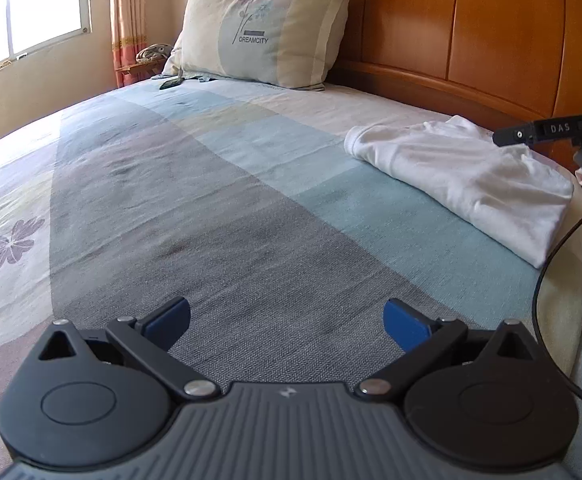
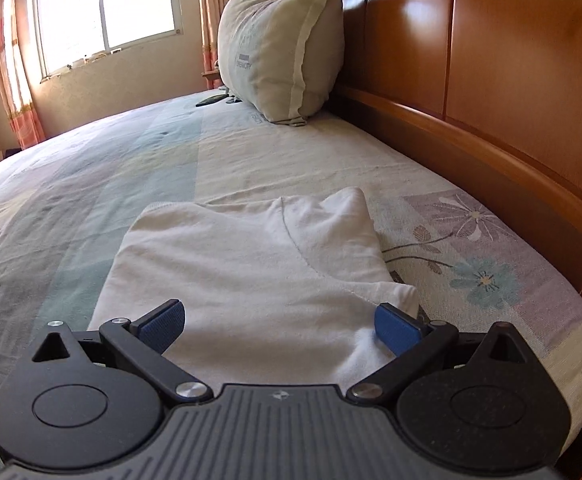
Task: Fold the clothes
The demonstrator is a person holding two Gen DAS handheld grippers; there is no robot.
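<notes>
Both grippers, left [image 1: 287, 322] and right [image 2: 279, 324], had fingers spread apart, holding nothing. The folded shirt [image 2: 251, 276] lay on the bed [image 1: 211, 208] beside the headboard [image 2: 511, 80], with the pillow [image 1: 267, 28] farther along it, below a window [image 2: 107, 8].

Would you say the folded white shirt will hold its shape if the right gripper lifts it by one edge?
Probably not: the white shirt looks soft and wrinkled, so its layers would likely droop and unfold. It seems light, and may drag across the bedsheet.
</notes>
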